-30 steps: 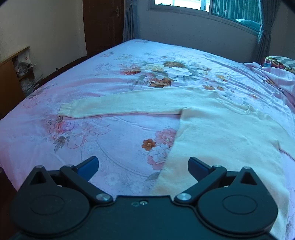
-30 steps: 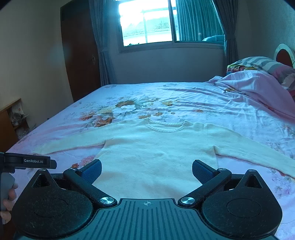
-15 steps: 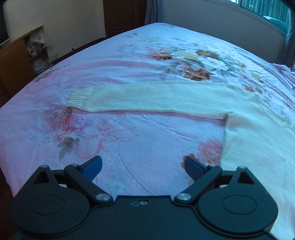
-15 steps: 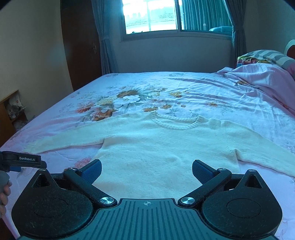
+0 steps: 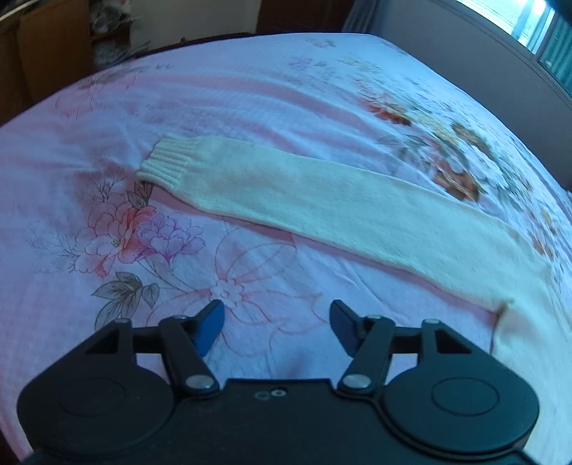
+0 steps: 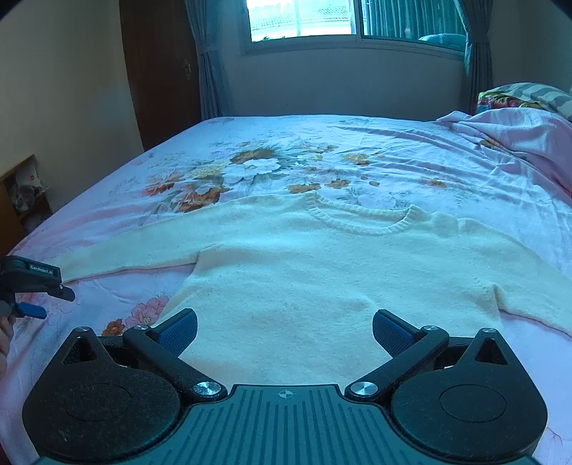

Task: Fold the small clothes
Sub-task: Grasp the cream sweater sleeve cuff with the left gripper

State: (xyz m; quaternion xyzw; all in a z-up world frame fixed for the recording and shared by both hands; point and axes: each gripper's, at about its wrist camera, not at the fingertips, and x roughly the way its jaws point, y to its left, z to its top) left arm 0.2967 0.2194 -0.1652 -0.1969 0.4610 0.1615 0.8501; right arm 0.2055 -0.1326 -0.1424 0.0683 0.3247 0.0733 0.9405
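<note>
Left wrist view: the left gripper (image 5: 276,323), fingers apart and empty, is held over the bed (image 5: 250,93); the sweater (image 5: 321,204) sleeve's cuff (image 5: 168,162) should be pinched squarely.

Right wrist view: the right gripper (image 6: 284,331), fingers spread and empty, is held over the flat sweater (image 6: 304,272); it could steady the body.

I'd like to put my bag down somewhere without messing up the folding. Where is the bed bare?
Bare sheet lies beyond the sweater collar, toward the window, and in front of the left sleeve, though the left gripper hangs there. The crumpled blanket and pillow crowd the right side.
</note>
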